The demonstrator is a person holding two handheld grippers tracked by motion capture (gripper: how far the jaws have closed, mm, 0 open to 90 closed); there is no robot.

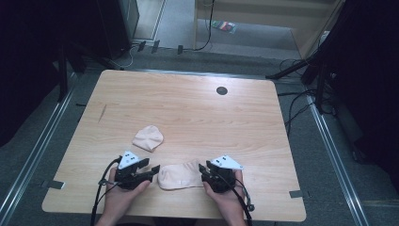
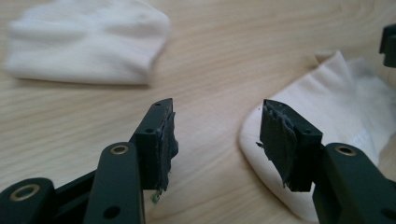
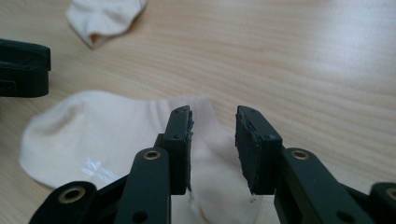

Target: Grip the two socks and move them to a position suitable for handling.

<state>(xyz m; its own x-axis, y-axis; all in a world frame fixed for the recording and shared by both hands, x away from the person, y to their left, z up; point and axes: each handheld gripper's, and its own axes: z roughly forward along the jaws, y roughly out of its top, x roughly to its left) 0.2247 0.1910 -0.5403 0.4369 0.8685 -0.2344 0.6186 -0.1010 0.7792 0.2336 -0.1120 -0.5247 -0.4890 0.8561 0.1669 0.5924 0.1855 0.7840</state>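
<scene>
A flat sock (image 1: 179,176) is flanked low in the frame by the left gripper (image 1: 153,170) and right gripper (image 1: 203,170) — both jaws parted, nothing clamped; a bunched sock (image 1: 147,138) lies apart, upper left.

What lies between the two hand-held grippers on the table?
The flat sock lies between the left hand-held gripper and the right hand-held gripper, seen in the high view.

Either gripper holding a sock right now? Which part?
Nothing held. Left gripper open beside the flat sock's toe; right gripper open over its cuff end.
</scene>
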